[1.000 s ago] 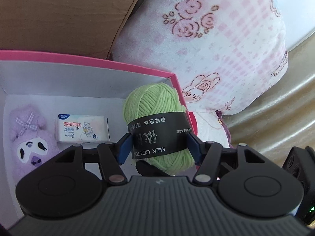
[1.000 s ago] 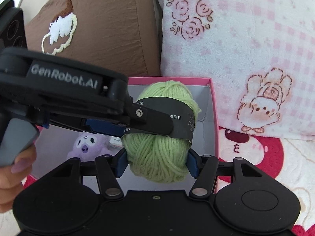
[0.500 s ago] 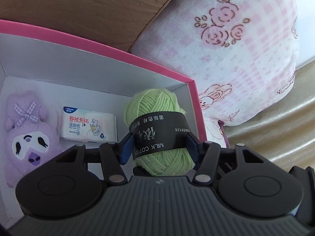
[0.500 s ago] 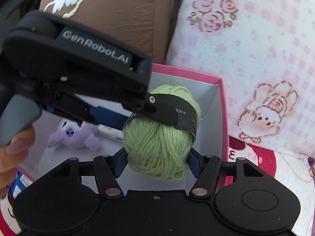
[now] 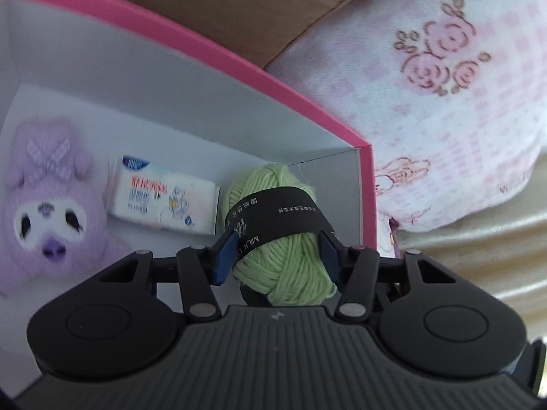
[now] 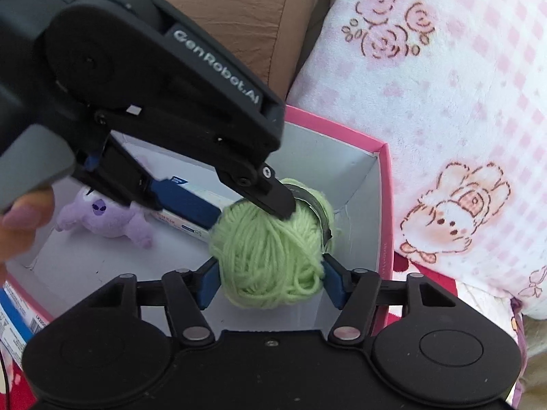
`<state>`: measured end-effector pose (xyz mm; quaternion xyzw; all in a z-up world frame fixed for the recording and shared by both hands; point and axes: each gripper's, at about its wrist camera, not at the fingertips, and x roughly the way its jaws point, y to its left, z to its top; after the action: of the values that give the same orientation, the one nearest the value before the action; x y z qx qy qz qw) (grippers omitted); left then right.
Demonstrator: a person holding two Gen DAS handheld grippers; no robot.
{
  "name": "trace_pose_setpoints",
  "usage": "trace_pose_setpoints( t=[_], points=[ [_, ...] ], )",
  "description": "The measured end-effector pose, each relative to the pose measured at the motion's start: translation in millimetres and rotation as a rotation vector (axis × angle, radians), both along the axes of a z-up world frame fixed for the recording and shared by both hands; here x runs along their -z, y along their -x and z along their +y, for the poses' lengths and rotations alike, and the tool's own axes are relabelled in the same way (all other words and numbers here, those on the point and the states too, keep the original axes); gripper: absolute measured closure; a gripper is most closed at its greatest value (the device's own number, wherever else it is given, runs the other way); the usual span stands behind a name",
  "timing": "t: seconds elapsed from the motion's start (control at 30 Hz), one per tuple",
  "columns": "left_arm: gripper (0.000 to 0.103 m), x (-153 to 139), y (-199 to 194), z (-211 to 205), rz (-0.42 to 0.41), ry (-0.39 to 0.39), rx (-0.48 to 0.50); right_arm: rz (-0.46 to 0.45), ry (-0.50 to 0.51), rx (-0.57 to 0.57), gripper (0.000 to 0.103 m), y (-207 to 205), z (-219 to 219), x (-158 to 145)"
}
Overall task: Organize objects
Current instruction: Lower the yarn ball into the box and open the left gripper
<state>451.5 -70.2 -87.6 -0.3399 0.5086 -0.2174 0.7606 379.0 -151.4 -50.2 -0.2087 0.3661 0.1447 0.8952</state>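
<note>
Lowered since before, our left gripper point(image 5: 277, 256), jaws just closing, pinches the green yarn ball point(image 5: 283, 242) inside the pink box point(image 5: 239, 68); our right gripper point(image 6: 268, 280) brackets it, contact unclear.

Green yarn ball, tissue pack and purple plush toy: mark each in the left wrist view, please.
green yarn ball point(image 5: 290, 266): left wrist view, bare yarn below its black band.
tissue pack point(image 5: 164, 201): left wrist view, printed front face.
purple plush toy point(image 5: 48, 218): left wrist view, its face.

- Yarn ball point(image 5: 287, 266) is showing light green, black band.
- Box point(image 5: 212, 54) is showing pink rim, white inside.
- Plush toy point(image 5: 51, 205) is showing lilac.
- Pillow point(image 6: 444, 102) is showing pink-white checks, roses.
</note>
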Motion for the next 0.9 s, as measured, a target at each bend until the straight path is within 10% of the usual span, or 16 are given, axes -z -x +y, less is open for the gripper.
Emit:
trace_pose_setpoints(
  t=[0.3, 0.53, 0.9],
  points=[
    [0.057, -11, 8, -17, -0.040, -0.105, 0.037, 0.022, -0.020, -0.063, 0.037, 14, -20, -17],
    [0.062, -12, 7, -37, -0.077, -0.209, 0.065, 0.037, -0.030, -0.066, 0.079, 8, -26, -4],
    [0.060, -8, 1, -46, -0.059, -0.239, 0.067, 0.052, -0.125, -0.059, 0.078, 9, -32, -2]
  ],
)
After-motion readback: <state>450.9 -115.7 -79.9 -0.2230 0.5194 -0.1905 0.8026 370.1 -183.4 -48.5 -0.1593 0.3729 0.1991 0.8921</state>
